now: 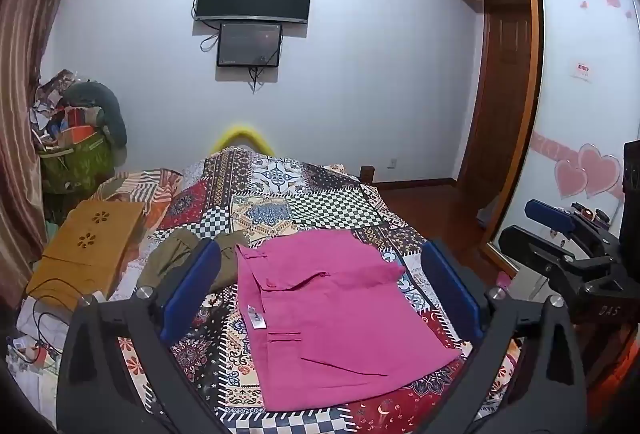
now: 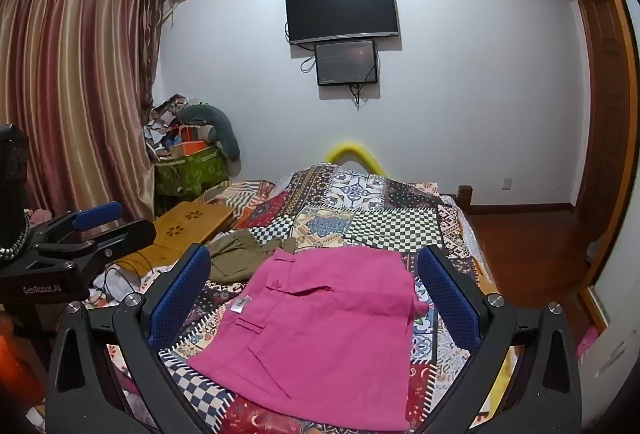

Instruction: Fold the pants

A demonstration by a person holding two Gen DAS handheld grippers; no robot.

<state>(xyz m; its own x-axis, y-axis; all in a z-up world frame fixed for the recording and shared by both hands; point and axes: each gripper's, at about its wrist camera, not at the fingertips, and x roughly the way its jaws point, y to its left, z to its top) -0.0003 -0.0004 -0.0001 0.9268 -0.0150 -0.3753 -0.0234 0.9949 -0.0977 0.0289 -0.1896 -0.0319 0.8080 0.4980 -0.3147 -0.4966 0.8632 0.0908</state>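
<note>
Pink pants (image 1: 332,318) lie folded flat on the bed (image 1: 320,201), olive garment (image 1: 180,258) at their 10 o'clock; left gripper (image 1: 320,298) and right gripper (image 2: 316,298) hover above, jaws wide, empty.

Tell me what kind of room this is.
Most likely a home bedroom: a bed under a patchwork quilt, a television on the wall, striped curtains and a built-in wardrobe.

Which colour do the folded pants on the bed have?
The pants are bright pink, with a small white label at the waist. The right wrist view shows them best.
</note>
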